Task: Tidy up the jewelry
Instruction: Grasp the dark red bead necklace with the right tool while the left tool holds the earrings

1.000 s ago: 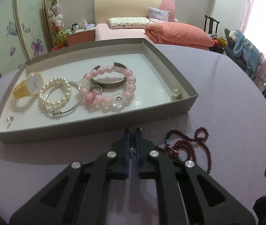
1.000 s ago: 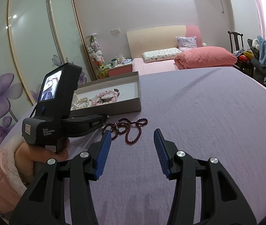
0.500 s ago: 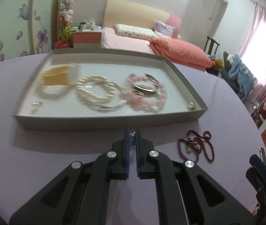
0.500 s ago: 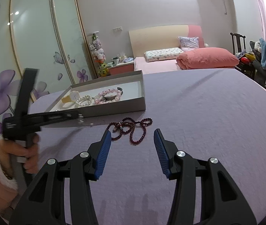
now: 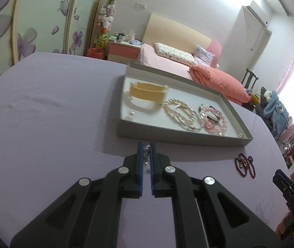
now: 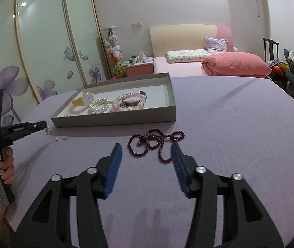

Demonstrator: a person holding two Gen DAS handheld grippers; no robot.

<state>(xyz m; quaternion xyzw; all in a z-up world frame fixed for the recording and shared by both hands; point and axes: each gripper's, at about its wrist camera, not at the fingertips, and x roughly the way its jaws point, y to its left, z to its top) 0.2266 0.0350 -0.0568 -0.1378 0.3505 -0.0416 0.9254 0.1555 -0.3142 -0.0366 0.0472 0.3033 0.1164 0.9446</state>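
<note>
At the near left corner of the tray (image 5: 180, 139), your left gripper (image 5: 146, 152) is clenched on a small silvery piece (image 5: 146, 155), a bit of it dangling below the tips in the right wrist view. A second ago that gripper sat near the dark red bead necklace (image 6: 153, 144); now it has swung left along the tray's near wall, so the necklace lies well off to the right. Reads as a carry toward the tray, drop not yet done.

Your right gripper (image 6: 146, 159) has just been opening its jaws; nothing between them, released, and the necklace lies just beyond the tips. Likely the next pick.

A tiny pin-like item (image 6: 61, 139) lies loose on the surface (image 6: 240, 134) near the left gripper; can't tell what it is.

Edges: the tray wall stands between the held piece and the tray floor, so you need lift to clear it. Inside, the watch (image 6: 84, 100), pearl bracelet (image 6: 99, 105) and pink beads (image 6: 130, 101) crowd the left and middle; the right end is bare. The surface left of the tray is open.
</note>
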